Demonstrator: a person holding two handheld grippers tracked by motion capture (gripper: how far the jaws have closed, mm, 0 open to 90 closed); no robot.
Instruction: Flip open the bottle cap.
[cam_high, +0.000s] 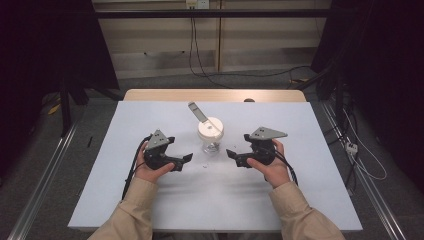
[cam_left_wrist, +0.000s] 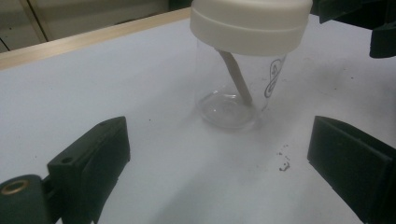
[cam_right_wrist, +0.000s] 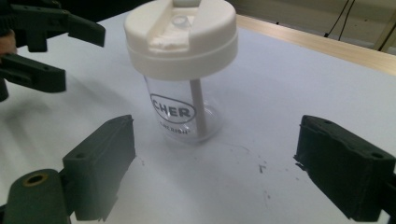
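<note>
High view: the clear cup (cam_high: 210, 134) stands upright mid-table, nearer the far edge, flanked by the left gripper (cam_high: 186, 158) and right gripper (cam_high: 231, 153) for a two-sided reach. Left gripper view: jaws spread, empty. Right gripper view: jaws likewise wide, cup (cam_right_wrist: 183, 70) ahead, untouched

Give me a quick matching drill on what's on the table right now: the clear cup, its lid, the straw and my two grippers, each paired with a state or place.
Column one:
1. clear plastic cup
2. white round lid
3. pale straw
4. left gripper and right gripper

Column two:
A. runs slanted down inside the cup
B. open, either side of the cup, not touching it
C. stands upright on the white table
D. sits on top of the cup

Pairs: 1-C, 2-D, 3-A, 4-B
</note>
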